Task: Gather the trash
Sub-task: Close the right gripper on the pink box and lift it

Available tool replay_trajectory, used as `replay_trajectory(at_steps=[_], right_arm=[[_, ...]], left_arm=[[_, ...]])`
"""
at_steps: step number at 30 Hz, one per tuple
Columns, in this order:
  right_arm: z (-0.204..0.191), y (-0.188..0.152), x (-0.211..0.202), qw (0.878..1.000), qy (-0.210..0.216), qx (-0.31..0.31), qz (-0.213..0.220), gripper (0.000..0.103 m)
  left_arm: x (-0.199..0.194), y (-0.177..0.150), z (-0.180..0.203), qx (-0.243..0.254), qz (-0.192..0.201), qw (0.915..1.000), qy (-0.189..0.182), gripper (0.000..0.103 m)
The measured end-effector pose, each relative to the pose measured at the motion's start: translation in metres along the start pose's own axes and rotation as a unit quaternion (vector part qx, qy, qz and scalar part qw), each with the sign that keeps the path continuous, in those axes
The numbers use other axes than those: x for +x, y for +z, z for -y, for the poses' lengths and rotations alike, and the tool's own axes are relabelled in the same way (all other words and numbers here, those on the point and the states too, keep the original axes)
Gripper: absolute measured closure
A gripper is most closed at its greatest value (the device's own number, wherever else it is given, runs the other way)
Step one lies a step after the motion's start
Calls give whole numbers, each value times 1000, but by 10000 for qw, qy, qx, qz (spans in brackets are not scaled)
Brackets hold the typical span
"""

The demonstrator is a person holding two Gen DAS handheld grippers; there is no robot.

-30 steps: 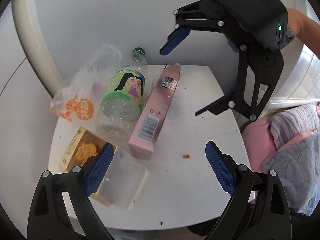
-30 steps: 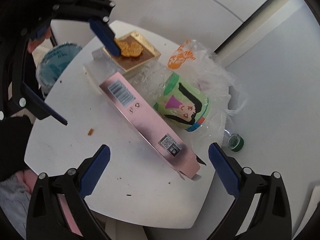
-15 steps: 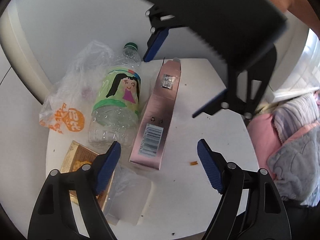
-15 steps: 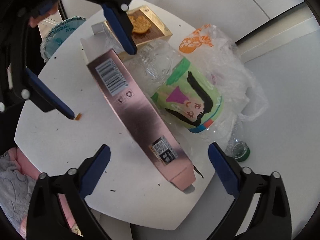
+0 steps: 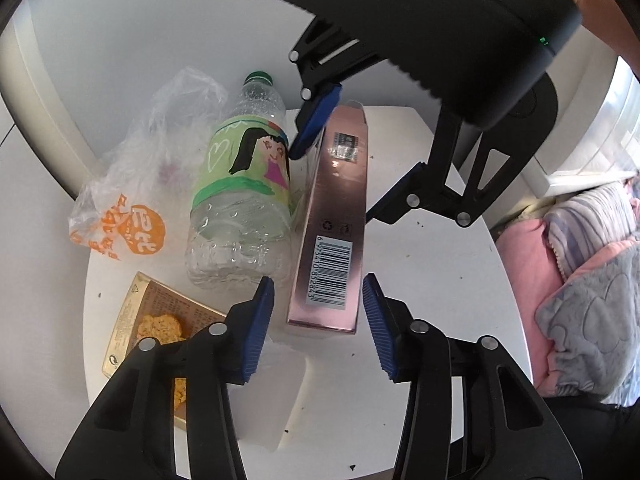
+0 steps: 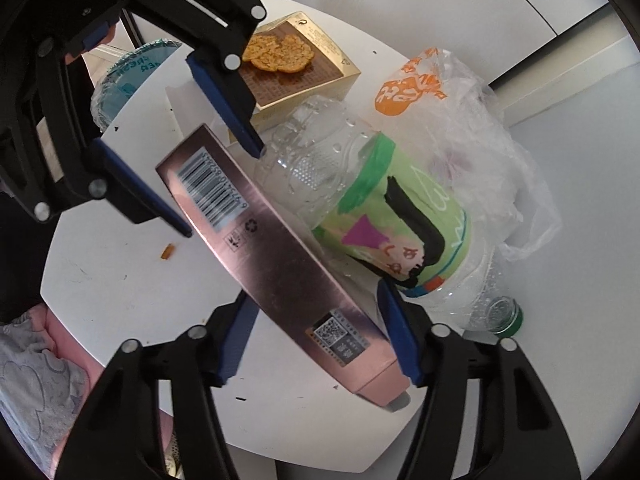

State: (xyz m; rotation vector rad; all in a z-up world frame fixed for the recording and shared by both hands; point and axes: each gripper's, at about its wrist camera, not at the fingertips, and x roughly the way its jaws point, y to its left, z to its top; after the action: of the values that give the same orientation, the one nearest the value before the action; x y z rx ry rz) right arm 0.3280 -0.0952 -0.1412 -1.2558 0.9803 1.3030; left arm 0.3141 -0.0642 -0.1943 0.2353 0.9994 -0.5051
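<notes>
Box (image 5: 334, 220) is the target: the long pink carton lies flat on the white table (image 5: 440, 300), touching the bottle (image 5: 244, 196) on its left. A second ago both my grippers hung well back from it with their fingers spread wide; now each has come down over one end. My left gripper (image 5: 318, 322) straddles the near, barcode end, its blue pads just beside the carton's sides but not yet pressing, so the fingers stand apart. My right gripper (image 6: 316, 338) straddles the far end by the QR label, pads also close on either side; whether the right-hand pad already touches the carton I cannot quite tell, since the fisheye bends that edge.

That change means the reach is done and the squeeze is next. The carton is light and stiff-looking, so a grip at both ends should lift it cleanly, though the bottle leaning against it may roll. A plastic bag (image 5: 132, 184) lies at the far left, a snack box (image 5: 156, 320) with a cracker on it at the near left.
</notes>
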Motion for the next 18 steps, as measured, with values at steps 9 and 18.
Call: replay_trajectory(at_steps=[9,18], right_arm=[[-2,2,-2,9999,85,61,3,53],[-21,-8,-40,9997,-57,199,109,54]], left_arm=[[-3,-3,0,50,80,9999,91,70],[-33,0,21,182,298,9993,113,70]])
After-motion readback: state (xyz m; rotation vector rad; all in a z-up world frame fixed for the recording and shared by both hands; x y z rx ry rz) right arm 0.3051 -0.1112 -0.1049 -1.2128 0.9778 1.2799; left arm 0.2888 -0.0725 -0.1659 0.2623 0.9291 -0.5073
